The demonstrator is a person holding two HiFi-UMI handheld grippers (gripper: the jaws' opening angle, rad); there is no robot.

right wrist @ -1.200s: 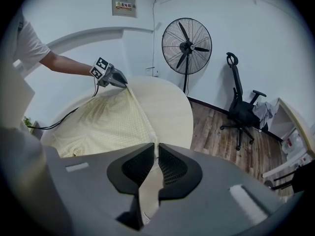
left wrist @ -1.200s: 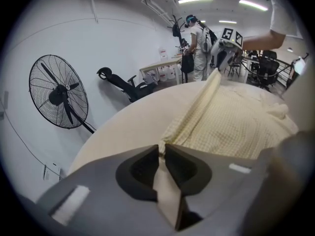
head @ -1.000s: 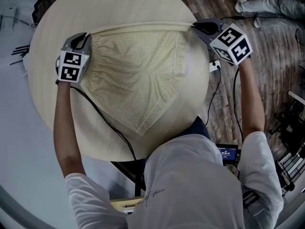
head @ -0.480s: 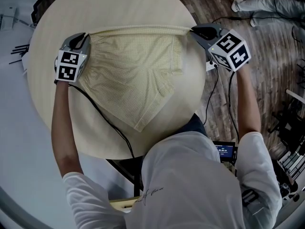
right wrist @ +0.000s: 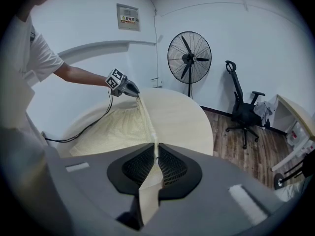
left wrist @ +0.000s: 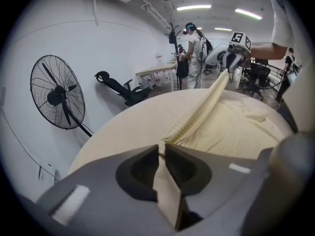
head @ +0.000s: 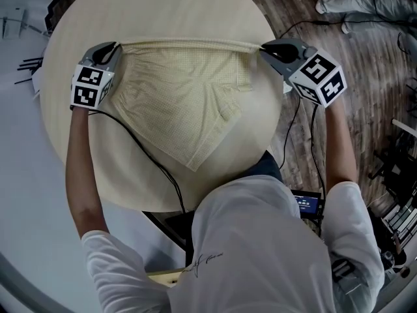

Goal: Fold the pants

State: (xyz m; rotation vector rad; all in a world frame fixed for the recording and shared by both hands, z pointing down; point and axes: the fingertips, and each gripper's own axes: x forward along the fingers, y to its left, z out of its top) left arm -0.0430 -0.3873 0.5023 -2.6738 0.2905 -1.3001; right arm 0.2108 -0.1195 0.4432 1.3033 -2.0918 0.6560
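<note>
Head view shows the pale yellow pants (head: 186, 103) spread on the round table (head: 163, 5), with the waistband (head: 189, 42) pulled into a straight line along the far side and the legs tapering back toward the person. The left tongs (head: 112, 47) are clenched on one end of the waistband and the right tongs (head: 264, 49) on the other. Each gripper view shows a strip of cloth pinched between its jaws and running taut to the opposite gripper, raised off the table.

The grip looks like the weak spot. Each side holds only a narrow edge of fabric, so pulling the two ends further apart would probably drag the band out of one pinch and drop that corner. If one side rises faster than the other, the legs would likely twist and the fold would land crooked. The left gripper's cable (head: 140, 158) lies across the table just beside the cloth and could catch the hem when the pants are swept over.
</note>
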